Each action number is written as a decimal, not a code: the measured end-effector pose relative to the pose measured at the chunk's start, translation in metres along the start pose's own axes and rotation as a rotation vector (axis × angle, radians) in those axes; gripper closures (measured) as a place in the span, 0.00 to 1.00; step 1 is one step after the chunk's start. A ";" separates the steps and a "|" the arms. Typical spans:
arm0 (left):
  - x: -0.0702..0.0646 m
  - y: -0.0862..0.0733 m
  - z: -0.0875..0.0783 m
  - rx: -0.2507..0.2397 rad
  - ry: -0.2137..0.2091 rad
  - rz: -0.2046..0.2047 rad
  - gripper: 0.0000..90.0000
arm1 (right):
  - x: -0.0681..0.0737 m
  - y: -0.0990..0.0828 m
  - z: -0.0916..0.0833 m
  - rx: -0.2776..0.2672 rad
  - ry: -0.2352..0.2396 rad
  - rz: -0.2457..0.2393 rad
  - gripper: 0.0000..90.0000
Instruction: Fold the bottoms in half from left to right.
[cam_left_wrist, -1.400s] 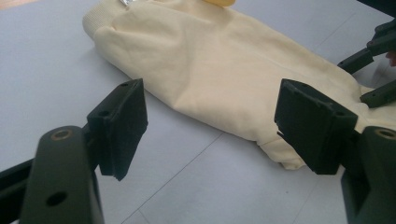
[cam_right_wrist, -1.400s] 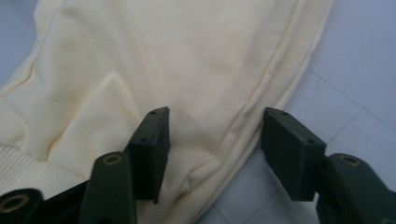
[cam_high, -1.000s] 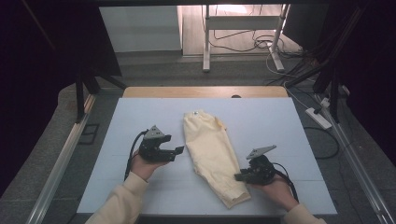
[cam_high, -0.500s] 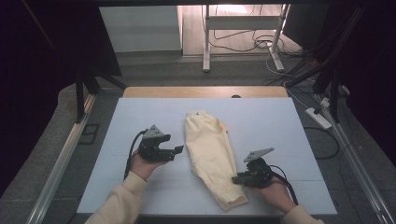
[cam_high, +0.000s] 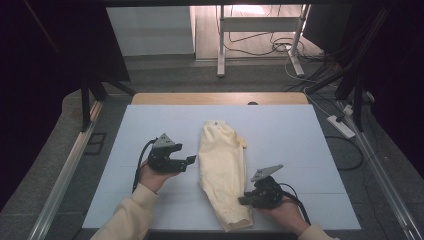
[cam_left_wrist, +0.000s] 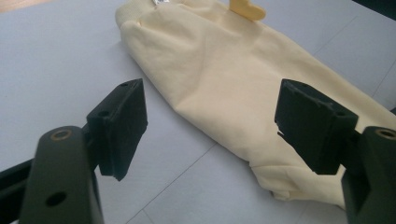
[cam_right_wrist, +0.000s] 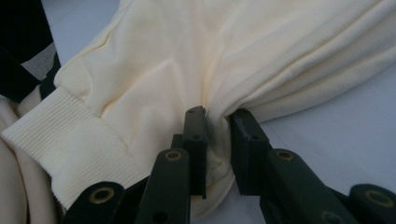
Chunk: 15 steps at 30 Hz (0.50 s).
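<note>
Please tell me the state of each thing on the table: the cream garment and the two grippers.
cream garment: folded into a long strip, lying flat, pinched near its ribbed cuff end.
left gripper: open, jaws wide apart, beside the garment, holding nothing.
right gripper: shut on a fold of the cream garment; jaws have just been closing.

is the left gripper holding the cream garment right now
No. In the left gripper view, the left gripper has its jaws wide apart, and the cream garment lies untouched beyond them.
</note>
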<state>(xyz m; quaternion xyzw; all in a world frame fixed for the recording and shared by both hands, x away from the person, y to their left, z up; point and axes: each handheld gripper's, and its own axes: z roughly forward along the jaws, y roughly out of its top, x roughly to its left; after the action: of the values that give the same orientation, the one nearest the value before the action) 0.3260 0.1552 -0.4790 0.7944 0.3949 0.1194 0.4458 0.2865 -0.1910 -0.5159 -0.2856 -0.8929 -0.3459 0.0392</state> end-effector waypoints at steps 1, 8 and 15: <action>0.000 0.000 0.000 0.000 0.000 -0.001 0.28 | 0.002 0.000 0.001 -0.003 0.002 -0.004 0.86; 0.001 0.000 0.000 0.000 0.001 0.000 0.28 | 0.011 0.003 0.007 -0.006 0.015 -0.015 0.86; 0.000 0.000 0.000 0.000 0.002 -0.001 0.28 | 0.015 0.004 0.010 -0.010 0.020 -0.031 0.85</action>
<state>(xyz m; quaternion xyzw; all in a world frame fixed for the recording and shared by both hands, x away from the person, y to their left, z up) 0.3259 0.1556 -0.4789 0.7942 0.3954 0.1199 0.4455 0.2773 -0.1751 -0.5172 -0.2687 -0.8949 -0.3540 0.0412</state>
